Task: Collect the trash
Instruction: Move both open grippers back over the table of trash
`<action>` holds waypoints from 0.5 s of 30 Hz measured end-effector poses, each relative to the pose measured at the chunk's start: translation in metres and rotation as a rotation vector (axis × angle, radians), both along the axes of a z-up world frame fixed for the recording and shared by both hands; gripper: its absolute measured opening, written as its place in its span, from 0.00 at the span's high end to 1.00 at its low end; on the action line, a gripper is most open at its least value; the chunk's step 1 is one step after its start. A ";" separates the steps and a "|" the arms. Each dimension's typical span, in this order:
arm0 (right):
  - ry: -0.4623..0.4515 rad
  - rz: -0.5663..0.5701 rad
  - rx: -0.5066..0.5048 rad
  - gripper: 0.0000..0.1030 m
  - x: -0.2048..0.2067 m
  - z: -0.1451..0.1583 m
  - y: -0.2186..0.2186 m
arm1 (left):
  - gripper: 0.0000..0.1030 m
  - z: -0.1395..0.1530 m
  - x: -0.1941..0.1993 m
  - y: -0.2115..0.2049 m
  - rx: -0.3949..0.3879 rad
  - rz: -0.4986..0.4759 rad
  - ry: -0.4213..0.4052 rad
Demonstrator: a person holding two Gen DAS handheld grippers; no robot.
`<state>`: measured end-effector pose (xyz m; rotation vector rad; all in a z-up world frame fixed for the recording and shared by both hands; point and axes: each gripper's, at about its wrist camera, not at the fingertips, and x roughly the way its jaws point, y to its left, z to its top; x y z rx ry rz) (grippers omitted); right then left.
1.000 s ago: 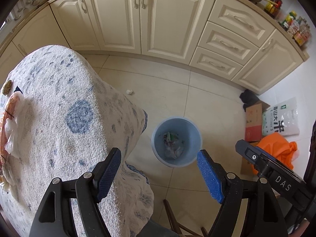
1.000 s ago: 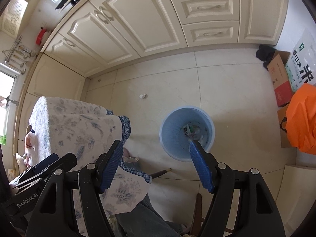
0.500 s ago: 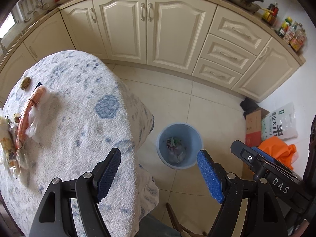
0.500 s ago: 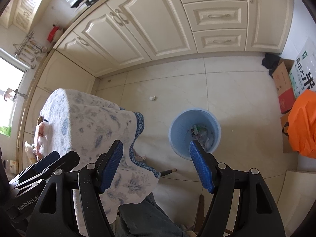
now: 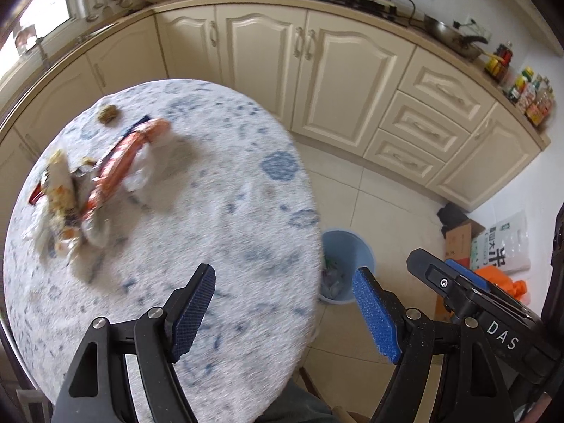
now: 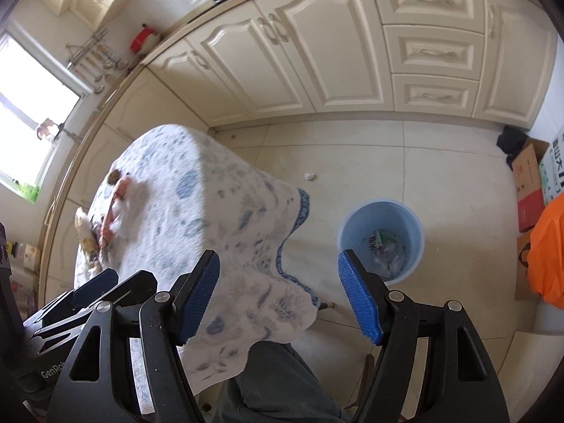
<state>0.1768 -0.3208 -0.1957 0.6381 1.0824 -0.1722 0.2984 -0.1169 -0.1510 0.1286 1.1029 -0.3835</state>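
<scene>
A heap of wrappers and plastic bags [image 5: 102,179] lies on the far left of a round table [image 5: 218,211] under a white and blue cloth. The same trash heap [image 6: 112,211] shows small in the right wrist view. A light blue bin [image 5: 347,250] with litter inside stands on the floor right of the table; that bin [image 6: 380,236] also appears on the right view's tiles. My left gripper [image 5: 285,303] hangs open over the table's near edge, nothing between its blue pads. My right gripper [image 6: 278,292] is open too, above the cloth's hanging edge. A small white scrap [image 6: 309,176] lies on the floor.
Cream kitchen cabinets [image 5: 317,67] curve around the back. Cardboard boxes [image 6: 528,190], a white sack [image 5: 504,246] and an orange bag [image 6: 550,250] sit by the right wall. A person's grey trouser leg [image 6: 278,380] shows below the table, and a wooden chair leg [image 6: 331,305] pokes out.
Both grippers rose and swung left, away from the bin toward the table. The tabletop and the trash heap came further into view. Jaws stayed open.
</scene>
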 end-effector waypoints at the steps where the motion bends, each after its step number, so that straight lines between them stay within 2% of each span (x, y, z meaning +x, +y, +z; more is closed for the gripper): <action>1: -0.006 0.015 -0.001 0.31 0.001 0.002 0.007 | 0.26 0.003 -0.003 0.009 -0.004 0.013 -0.005; 9: -0.028 0.120 0.008 0.31 0.010 0.011 0.069 | 0.20 0.019 -0.027 0.085 -0.036 0.139 -0.034; 15: -0.034 0.195 0.013 0.31 0.019 0.010 0.119 | 0.19 0.021 -0.038 0.139 -0.049 0.222 -0.033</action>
